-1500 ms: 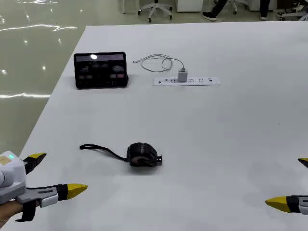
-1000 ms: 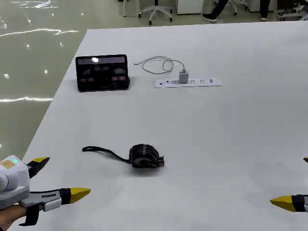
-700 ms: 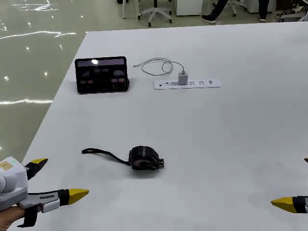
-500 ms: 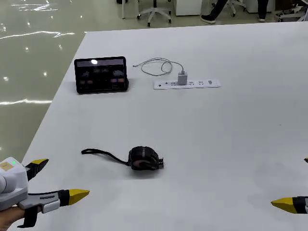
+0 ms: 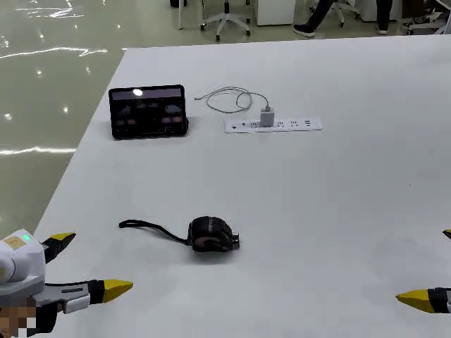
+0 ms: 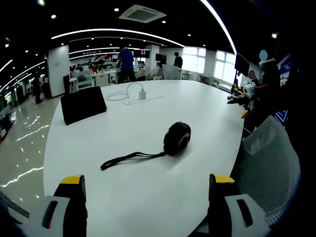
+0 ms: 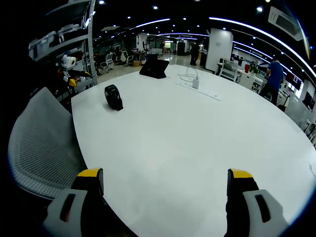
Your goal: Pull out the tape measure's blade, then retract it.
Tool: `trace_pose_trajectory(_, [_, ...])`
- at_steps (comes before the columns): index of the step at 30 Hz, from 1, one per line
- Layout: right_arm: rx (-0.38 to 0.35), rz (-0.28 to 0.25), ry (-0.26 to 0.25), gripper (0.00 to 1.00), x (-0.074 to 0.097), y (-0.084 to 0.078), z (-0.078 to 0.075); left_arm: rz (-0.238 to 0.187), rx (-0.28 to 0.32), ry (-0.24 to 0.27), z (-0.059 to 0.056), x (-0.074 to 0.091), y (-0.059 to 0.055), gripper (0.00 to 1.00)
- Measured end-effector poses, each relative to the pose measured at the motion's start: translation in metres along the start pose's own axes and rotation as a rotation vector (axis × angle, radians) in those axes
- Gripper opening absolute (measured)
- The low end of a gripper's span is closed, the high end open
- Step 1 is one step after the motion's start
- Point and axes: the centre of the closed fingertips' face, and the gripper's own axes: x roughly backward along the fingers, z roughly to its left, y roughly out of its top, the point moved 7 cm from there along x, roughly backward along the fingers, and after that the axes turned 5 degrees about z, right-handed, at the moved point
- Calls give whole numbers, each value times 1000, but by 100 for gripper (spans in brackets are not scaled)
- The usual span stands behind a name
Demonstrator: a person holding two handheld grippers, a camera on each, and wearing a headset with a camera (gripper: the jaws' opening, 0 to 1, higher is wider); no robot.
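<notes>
Waiting on white table [image 5: 317,197], black tape measure [image 5: 211,234] lies on side, blade not yet drawn, strap [image 5: 144,227] trailing. Left claw [image 5: 96,262] hovers near tape measure's strap side, jaws wide apart; right claw [image 7: 165,174], equally spread, well apart opposite, apparently poised for two-sided grab.

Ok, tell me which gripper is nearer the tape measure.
Left. The left gripper hovers open near the strap of the tape measure, on the person's side. The right gripper, also open, is much farther off on the opposite side.
</notes>
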Motion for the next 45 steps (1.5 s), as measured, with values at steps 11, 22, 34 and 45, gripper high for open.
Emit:
trace_pose_trajectory(11, [22,-12,6,100,-7,20,-3,17,-87,-70,-6,-24,26,100])
trace_pose_trajectory(22, [49,-23,14,100,-20,36,-1,50,-168,-127,-10,-47,47,100])
trace_pose_trajectory(34, [82,-20,45,100,-37,52,13,65,-210,-154,-18,-61,59,100])
trace_pose_trajectory(45, [137,-62,97,100,-56,74,17,157,-335,-239,-27,-77,60,97])
